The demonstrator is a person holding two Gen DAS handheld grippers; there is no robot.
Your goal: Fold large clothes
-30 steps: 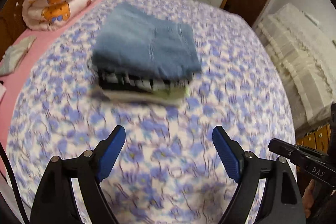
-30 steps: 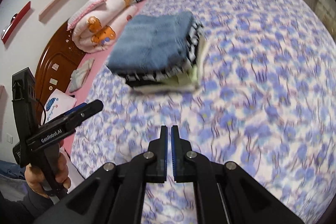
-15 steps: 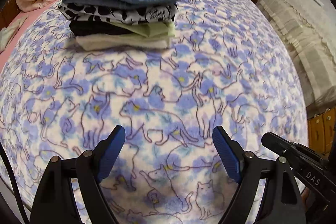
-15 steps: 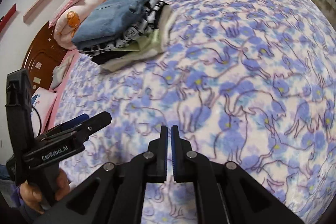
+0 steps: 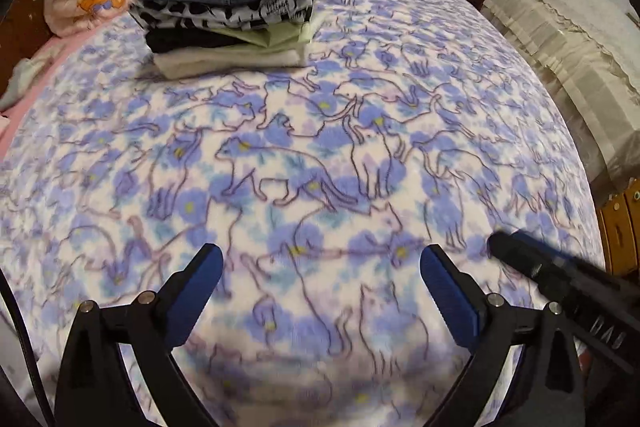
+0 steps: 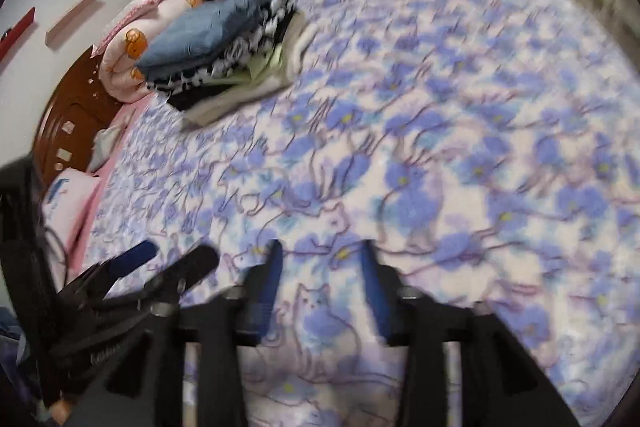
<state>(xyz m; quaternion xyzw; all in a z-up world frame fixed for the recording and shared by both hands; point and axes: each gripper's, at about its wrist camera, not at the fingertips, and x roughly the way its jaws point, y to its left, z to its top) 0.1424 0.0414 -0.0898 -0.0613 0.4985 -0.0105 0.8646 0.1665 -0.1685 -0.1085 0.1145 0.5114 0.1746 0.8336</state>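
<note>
Ahead, broad bare blanket (image 5: 320, 147) beyond stack (image 5: 228, 11).

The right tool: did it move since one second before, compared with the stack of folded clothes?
Yes. The right tool came down closer to the blanket, whose cat pattern looks larger; the stack of folded clothes sits higher in the view. Its jaws have just been opening, nothing between them.

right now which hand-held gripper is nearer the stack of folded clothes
Left, though not by much. The left hand-held gripper and the right hand-held gripper both hang open over the blanket's near part, well short of the stack of folded clothes; the left sits on the stack's side.
</note>
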